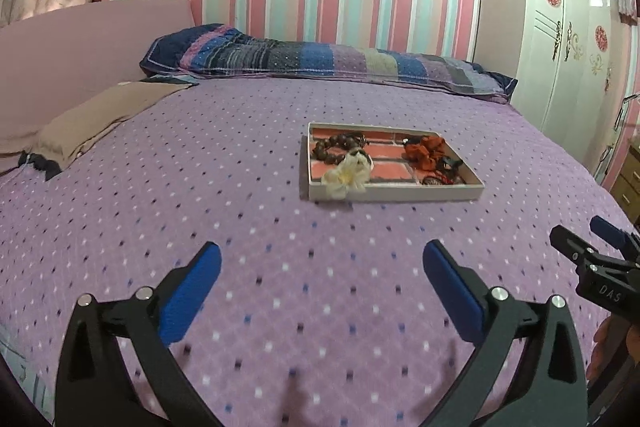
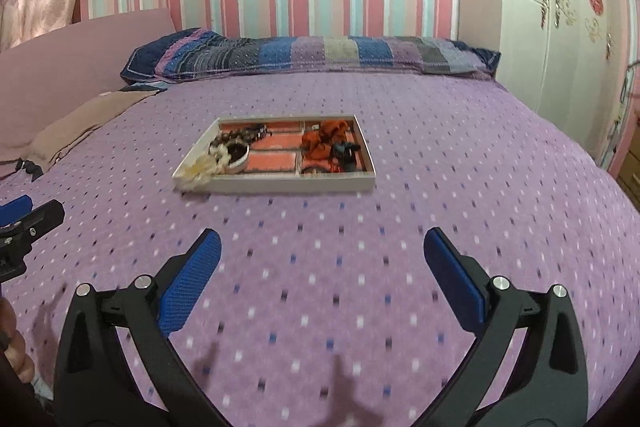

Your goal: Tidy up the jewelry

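Note:
A shallow white tray [image 1: 396,193] with a brick-pattern lining lies on the purple bed; it also shows in the right wrist view [image 2: 292,183]. In it are a dark bead bracelet [image 1: 338,147], a white flower piece [image 1: 346,177] hanging over the front rim, an orange scrunchie [image 1: 424,149] and small dark items [image 1: 444,175]. In the right wrist view I see the beads [image 2: 236,137], the flower [image 2: 200,169] and the scrunchie [image 2: 326,139]. My left gripper [image 1: 322,265] is open and empty, short of the tray. My right gripper [image 2: 322,253] is open and empty too, and shows at the left view's right edge [image 1: 592,247].
A striped pillow [image 1: 320,61] lies at the bed's head against the striped wall. A tan folded cloth [image 1: 100,119] lies at the left. A white wardrobe [image 1: 568,39] stands at the right. The dotted purple bedspread [image 1: 200,187] surrounds the tray.

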Demonstrator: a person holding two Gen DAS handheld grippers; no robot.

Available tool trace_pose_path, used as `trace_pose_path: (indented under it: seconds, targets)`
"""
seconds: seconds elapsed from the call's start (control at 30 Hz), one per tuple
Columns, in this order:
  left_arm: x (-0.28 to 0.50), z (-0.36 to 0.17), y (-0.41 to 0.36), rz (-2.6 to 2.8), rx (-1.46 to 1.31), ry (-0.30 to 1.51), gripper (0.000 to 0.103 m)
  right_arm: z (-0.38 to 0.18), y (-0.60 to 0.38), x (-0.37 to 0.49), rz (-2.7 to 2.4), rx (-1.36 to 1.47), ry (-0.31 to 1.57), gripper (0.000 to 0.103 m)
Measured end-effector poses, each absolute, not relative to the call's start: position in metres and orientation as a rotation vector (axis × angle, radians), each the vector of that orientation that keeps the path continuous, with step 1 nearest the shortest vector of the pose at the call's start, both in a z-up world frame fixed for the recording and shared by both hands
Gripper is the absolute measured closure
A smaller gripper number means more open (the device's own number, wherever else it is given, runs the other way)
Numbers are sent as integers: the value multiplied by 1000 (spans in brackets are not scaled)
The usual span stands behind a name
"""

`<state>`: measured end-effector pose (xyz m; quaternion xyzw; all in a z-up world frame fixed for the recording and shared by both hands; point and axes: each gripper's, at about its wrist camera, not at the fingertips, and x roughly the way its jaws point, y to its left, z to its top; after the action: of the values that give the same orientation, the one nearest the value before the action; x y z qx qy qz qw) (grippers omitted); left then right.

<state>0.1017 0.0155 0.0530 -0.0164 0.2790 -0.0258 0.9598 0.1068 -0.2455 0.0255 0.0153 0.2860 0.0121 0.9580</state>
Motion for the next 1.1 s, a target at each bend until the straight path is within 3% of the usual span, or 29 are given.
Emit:
trace_pose_path:
  seconds: [0.47,1.1]
  targets:
    - [81,11,4,-33,18,595,4,2,-244,75,-21,-11,537,4]
    - [84,13,5,-28,-4,589,4,7,-248,73,-14,-2,525,4]
